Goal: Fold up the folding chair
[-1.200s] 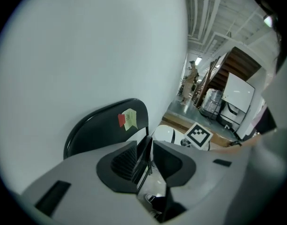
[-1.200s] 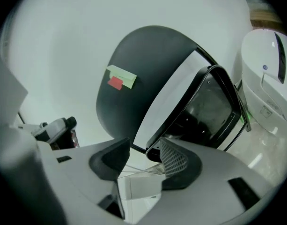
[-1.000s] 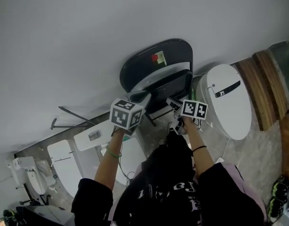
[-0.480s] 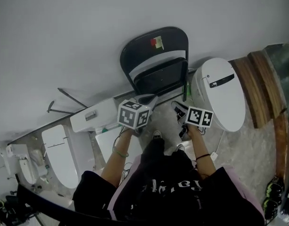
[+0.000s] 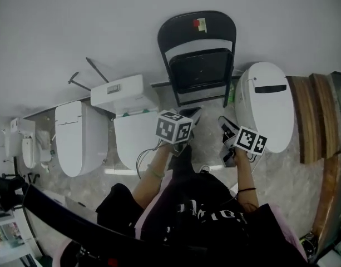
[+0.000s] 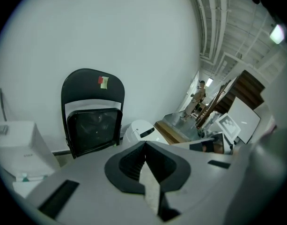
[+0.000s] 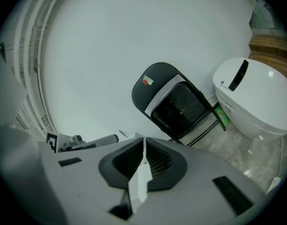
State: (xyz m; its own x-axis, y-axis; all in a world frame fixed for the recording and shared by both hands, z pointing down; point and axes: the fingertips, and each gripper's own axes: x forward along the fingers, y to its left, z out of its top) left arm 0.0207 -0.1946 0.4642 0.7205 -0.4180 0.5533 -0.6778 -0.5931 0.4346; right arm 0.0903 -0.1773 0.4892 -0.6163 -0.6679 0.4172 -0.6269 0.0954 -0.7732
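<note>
A black folding chair (image 5: 199, 60) stands folded flat against a pale wall, seat panel tipped up under the backrest, which carries a small red-and-yellow sticker (image 5: 200, 23). It sits between a white toilet (image 5: 267, 102) just to its right and a toilet cistern (image 5: 125, 93) to its left, on a stone-patterned floor (image 5: 209, 143). The person stands well back from the chair, a tool in each hand. The left tongs (image 5: 191, 114) are pressed together with nothing between them, pointing toward the chair. The right tongs (image 5: 227, 124) have just been closing and now meet, also pinching nothing. Both gripper views show the chair ahead and apart from the jaws. Wooden boards (image 5: 312, 115) lie at the right edge.
</note>
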